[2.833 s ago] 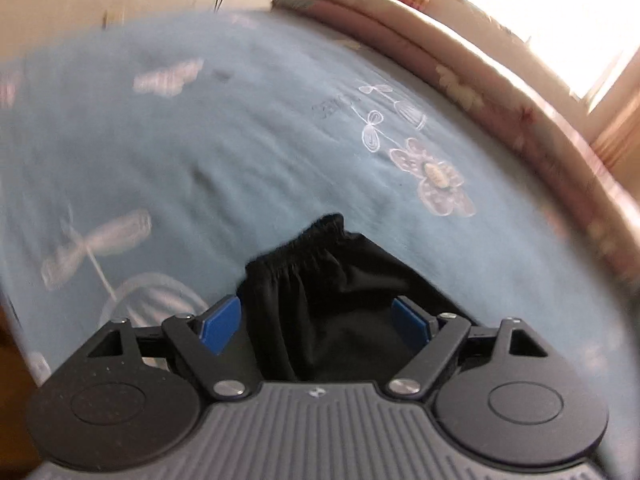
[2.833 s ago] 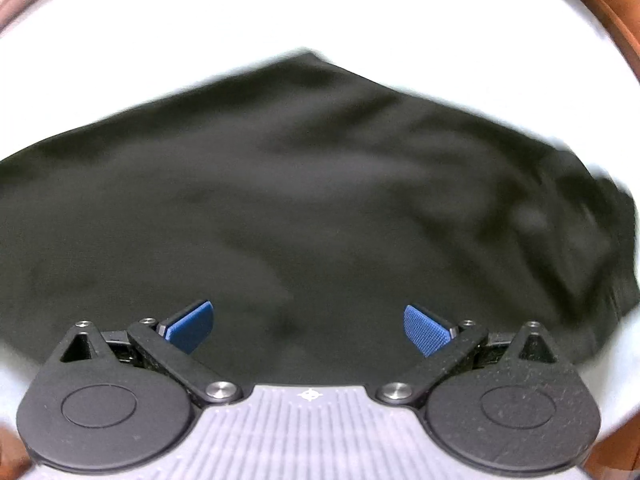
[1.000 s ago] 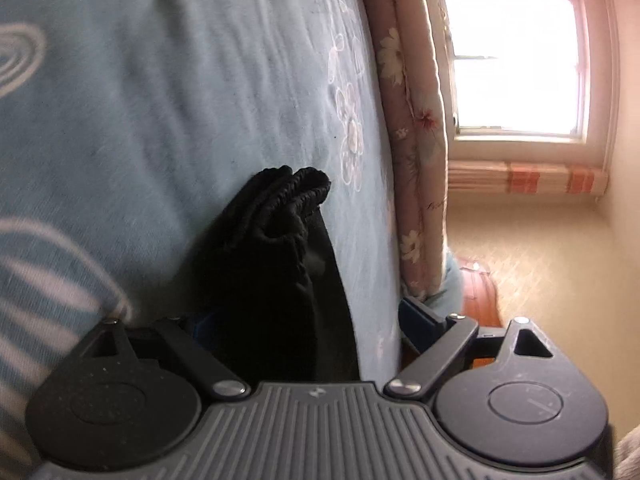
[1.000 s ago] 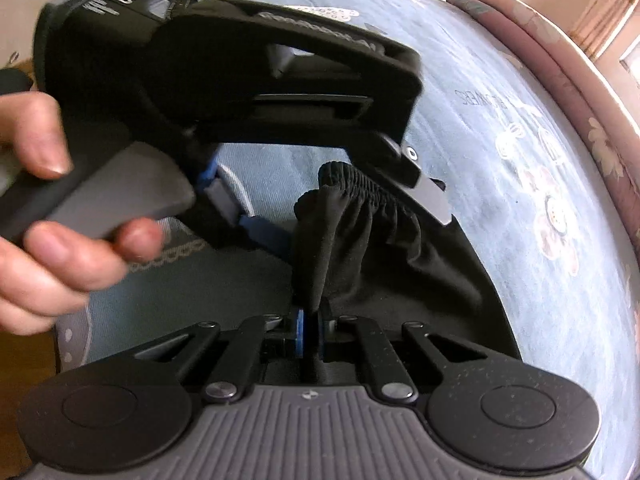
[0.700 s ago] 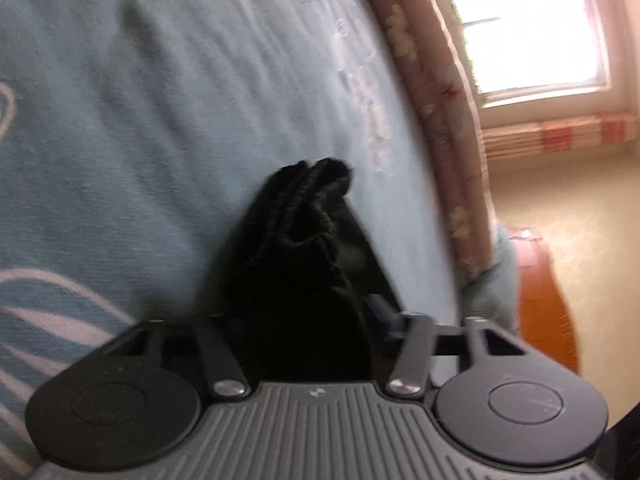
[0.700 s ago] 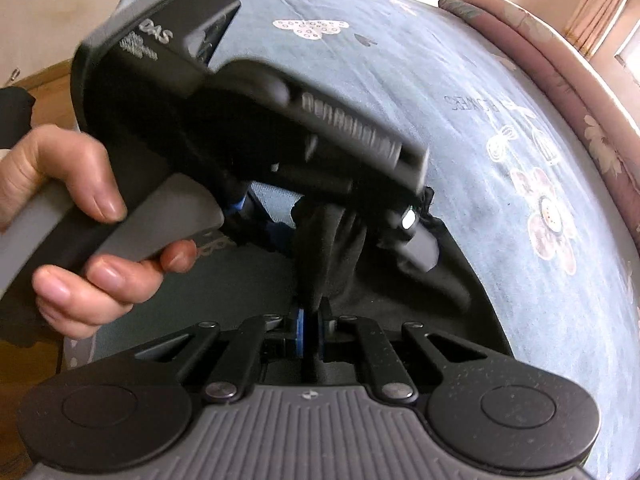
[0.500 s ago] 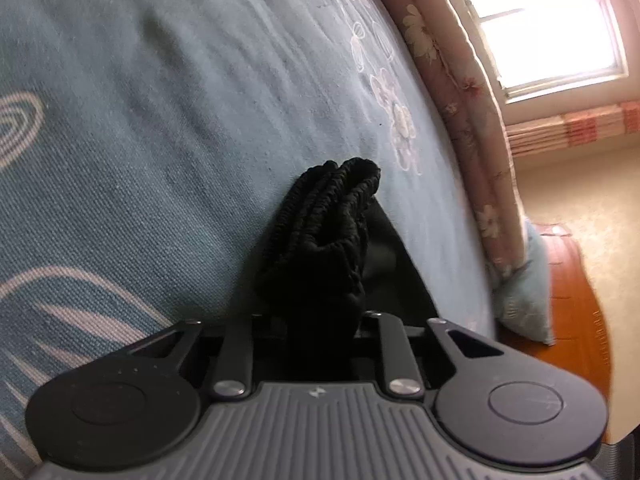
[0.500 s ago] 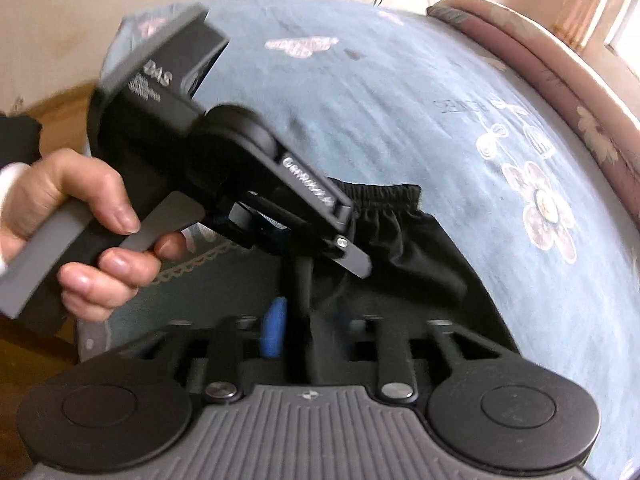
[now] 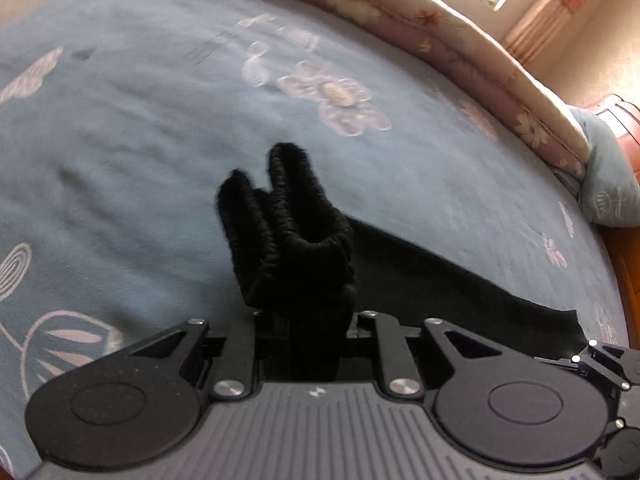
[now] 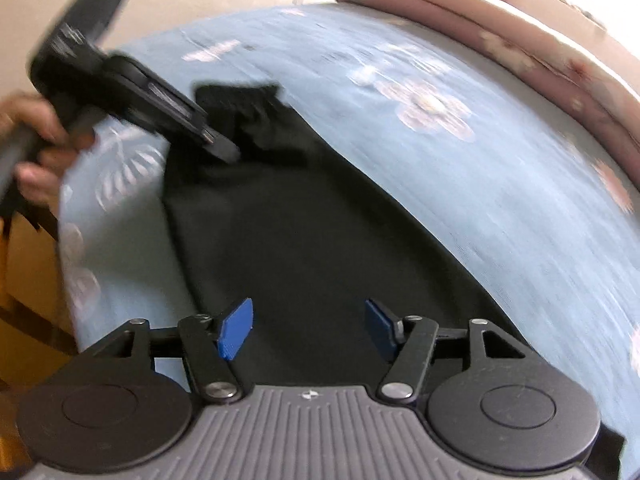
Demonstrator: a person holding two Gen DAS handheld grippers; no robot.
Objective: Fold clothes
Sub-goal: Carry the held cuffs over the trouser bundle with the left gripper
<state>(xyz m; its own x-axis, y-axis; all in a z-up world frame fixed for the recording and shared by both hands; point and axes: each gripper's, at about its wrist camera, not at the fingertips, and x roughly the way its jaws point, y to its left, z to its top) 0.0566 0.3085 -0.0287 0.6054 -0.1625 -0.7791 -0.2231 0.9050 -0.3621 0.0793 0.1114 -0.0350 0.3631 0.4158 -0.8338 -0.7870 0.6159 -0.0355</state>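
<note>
left wrist: tongs (image 9: 308,320) clamp waistband (image 9: 288,232).

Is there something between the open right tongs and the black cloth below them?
Nothing visible. The right tongs, which have just been opening, hang empty over the black cloth on the bed. The left tongs grip its bunched waistband.

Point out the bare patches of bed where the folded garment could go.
Free: the blue sheet between the black garment and the rolled quilt, around the flower print; also the sheet left of the waistband. Crowded: the near edge, where the left tool grips the garment and the right tool hangs open above it.
</note>
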